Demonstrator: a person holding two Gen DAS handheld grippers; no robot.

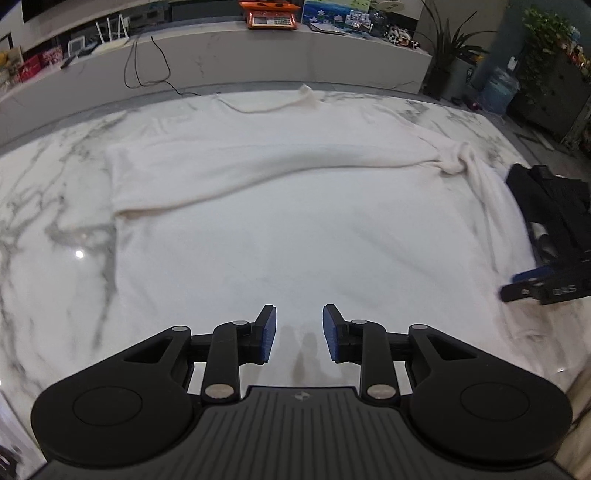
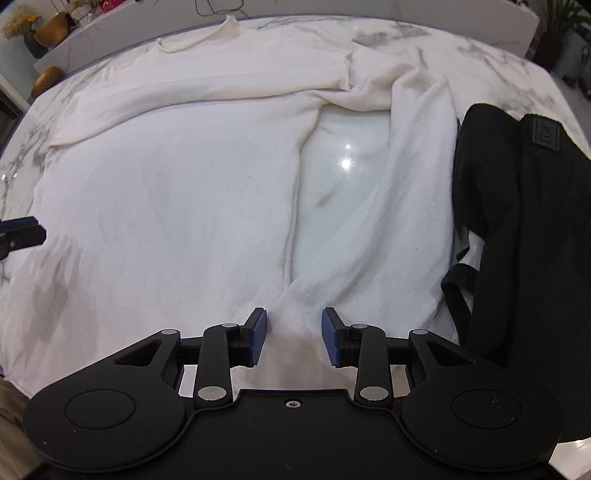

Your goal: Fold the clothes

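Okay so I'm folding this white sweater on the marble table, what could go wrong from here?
1. The right sleeve lies splayed away from the sweater body with bare marble table between; folding now may trap a crooked sleeve.
2. The black garment sits right against that sleeve, so the right gripper might snag it too.
3. The other sleeve drapes loosely across the chest and may slide when lifted.

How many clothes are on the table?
2. A white sweater lies spread flat over the middle of the marble table. A black garment is bunched up at its right side. More could be hidden underneath.
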